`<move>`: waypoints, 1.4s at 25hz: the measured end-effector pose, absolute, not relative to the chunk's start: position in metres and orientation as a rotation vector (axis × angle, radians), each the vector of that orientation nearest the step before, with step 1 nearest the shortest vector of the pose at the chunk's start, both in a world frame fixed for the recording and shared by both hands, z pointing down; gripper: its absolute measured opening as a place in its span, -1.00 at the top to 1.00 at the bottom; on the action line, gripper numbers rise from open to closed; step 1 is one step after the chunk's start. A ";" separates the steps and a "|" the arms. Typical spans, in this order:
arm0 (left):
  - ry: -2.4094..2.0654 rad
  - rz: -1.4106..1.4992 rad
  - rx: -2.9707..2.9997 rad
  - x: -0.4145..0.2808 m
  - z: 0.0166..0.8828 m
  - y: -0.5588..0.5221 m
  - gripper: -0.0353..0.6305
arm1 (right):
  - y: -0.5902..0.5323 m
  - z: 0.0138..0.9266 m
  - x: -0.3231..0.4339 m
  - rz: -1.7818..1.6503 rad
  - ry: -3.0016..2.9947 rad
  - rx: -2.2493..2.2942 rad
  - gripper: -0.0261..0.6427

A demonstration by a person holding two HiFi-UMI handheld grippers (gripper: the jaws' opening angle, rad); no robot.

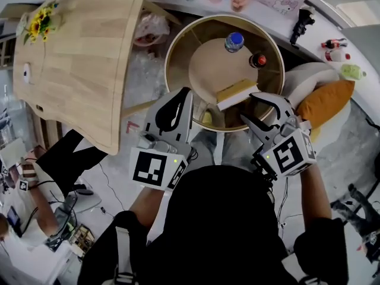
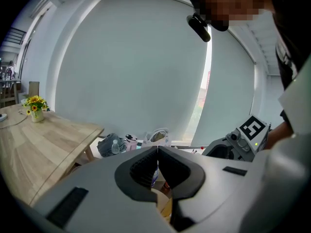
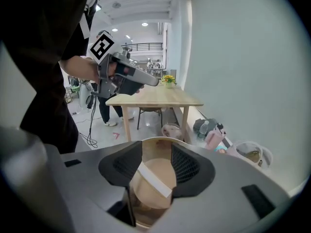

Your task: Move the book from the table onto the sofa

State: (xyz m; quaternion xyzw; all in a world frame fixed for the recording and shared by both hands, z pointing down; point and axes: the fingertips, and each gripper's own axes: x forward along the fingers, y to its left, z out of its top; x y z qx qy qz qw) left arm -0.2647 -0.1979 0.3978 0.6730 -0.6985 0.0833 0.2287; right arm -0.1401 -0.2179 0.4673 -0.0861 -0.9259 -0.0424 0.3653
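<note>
The book [image 1: 236, 94], yellowish cover with white page edges, lies on the round rimmed wooden table [image 1: 178, 40], at its near side. My right gripper [image 1: 248, 107] stands open at the book's right end, one finger above it and one below, neither pressing on it. In the right gripper view the book's white edge [image 3: 154, 178] shows slantwise between the spread jaws of the right gripper [image 3: 156, 154]. My left gripper [image 1: 187, 92] hangs over the table's near left rim with its jaws together and nothing in them. In its own view the left gripper [image 2: 158, 150] has its tips touching.
A blue-capped bottle [image 1: 234, 41] and a small red-capped bottle [image 1: 257, 60] stand on the round table behind the book. An orange cushion [image 1: 325, 103] lies to the right. A long wooden table [image 1: 77, 52] with sunflowers [image 1: 40, 21] is on the left. Cups line the back ledge.
</note>
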 end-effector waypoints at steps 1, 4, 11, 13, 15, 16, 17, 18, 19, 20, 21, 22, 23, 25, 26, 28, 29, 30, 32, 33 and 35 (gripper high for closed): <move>-1.927 0.224 1.839 -0.267 0.401 -0.198 0.85 | -0.218 0.472 -0.141 -0.100 -2.368 -0.229 0.34; -1.928 0.215 1.806 -0.274 0.413 -0.196 0.85 | -0.215 0.488 -0.143 -0.108 -2.349 -0.278 0.33; -1.905 0.210 1.761 -0.281 0.444 -0.190 0.85 | -0.205 0.526 -0.145 -0.155 -2.275 -0.377 0.28; -1.897 0.212 1.752 -0.281 0.453 -0.189 0.85 | -0.202 0.536 -0.144 -0.152 -2.254 -0.406 0.26; -1.888 0.216 1.743 -0.279 0.461 -0.188 0.85 | -0.201 0.545 -0.142 -0.168 -2.243 -0.425 0.26; -1.883 0.219 1.741 -0.278 0.465 -0.187 0.85 | -0.200 0.550 -0.142 -0.173 -2.241 -0.431 0.26; -1.881 0.222 1.739 -0.277 0.469 -0.187 0.85 | -0.200 0.554 -0.141 -0.175 -2.237 -0.438 0.26; -1.880 0.223 1.738 -0.278 0.472 -0.187 0.85 | -0.199 0.558 -0.141 -0.180 -2.232 -0.444 0.26; -1.881 0.222 1.734 -0.278 0.476 -0.187 0.85 | -0.199 0.563 -0.141 -0.189 -2.224 -0.450 0.26; -1.881 0.220 1.729 -0.279 0.481 -0.187 0.85 | -0.199 0.568 -0.141 -0.202 -2.213 -0.457 0.25; -1.880 0.218 1.721 -0.278 0.485 -0.186 0.85 | -0.199 0.573 -0.140 -0.218 -2.200 -0.467 0.24; -1.878 0.215 1.713 -0.278 0.490 -0.186 0.85 | -0.199 0.577 -0.139 -0.231 -2.187 -0.477 0.24; -1.876 0.211 1.706 -0.276 0.494 -0.187 0.85 | -0.199 0.582 -0.138 -0.243 -2.176 -0.489 0.23; -1.876 0.201 1.692 -0.274 0.500 -0.188 0.85 | -0.200 0.590 -0.137 -0.268 -2.155 -0.510 0.23; -1.878 0.196 1.684 -0.274 0.503 -0.188 0.85 | -0.201 0.594 -0.138 -0.281 -2.146 -0.522 0.23; -1.881 0.191 1.662 -0.274 0.509 -0.185 0.85 | -0.199 0.602 -0.140 -0.294 -2.128 -0.553 0.23; -1.882 0.191 1.651 -0.275 0.513 -0.184 0.85 | -0.197 0.607 -0.141 -0.297 -2.118 -0.572 0.23; -1.884 0.192 1.642 -0.276 0.517 -0.182 0.85 | -0.195 0.611 -0.142 -0.305 -2.107 -0.591 0.22; -1.890 0.193 1.626 -0.279 0.523 -0.179 0.85 | -0.191 0.621 -0.142 -0.343 -2.075 -0.628 0.22; -1.893 0.192 1.617 -0.281 0.526 -0.178 0.85 | -0.189 0.626 -0.141 -0.369 -2.054 -0.646 0.21; -1.901 0.190 1.597 -0.283 0.531 -0.175 0.85 | -0.187 0.635 -0.139 -0.419 -2.002 -0.680 0.20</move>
